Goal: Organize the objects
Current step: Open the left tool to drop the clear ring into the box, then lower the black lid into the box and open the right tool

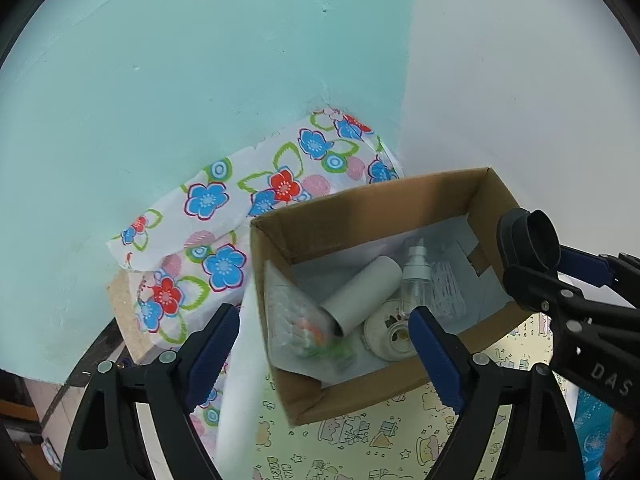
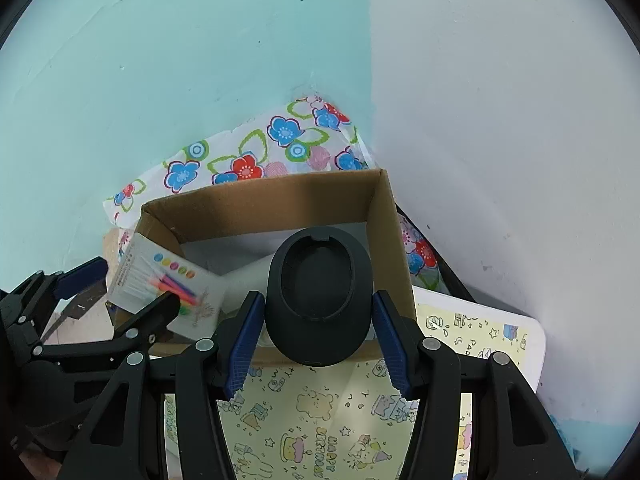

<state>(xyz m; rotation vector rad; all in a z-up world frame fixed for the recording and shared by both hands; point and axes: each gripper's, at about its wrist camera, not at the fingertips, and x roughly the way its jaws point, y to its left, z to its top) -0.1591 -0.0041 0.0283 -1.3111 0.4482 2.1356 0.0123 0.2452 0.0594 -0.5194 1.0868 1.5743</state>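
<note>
Against the corner where a teal wall (image 1: 180,80) meets a white wall (image 2: 500,120), a cardboard box (image 1: 356,200) sits open on a surface covered by a yellow birthday-print sheet (image 2: 320,432), with a flowered cloth (image 1: 224,200) bunched behind and beside it. Inside the box, seen from the left wrist view, lie a grey tube (image 1: 362,290), a clear spray bottle (image 1: 416,276), a round white lid (image 1: 386,334), a bag of white sticks (image 1: 448,290) and a clear packet of coloured bits (image 1: 304,328), the tube resting partly on the packet and the lid. The left tool (image 1: 324,350) hangs above the near left part of the box with its jaws spread wide and nothing between them. The right tool (image 2: 318,330) is closed on a black oval cup (image 2: 318,296), its blue pads pressing both sides, and holds it above the near wall of the box, mouth facing the camera. A card of coloured candles (image 2: 168,284) leans on the left rim of the box, just by the left tool.
</note>
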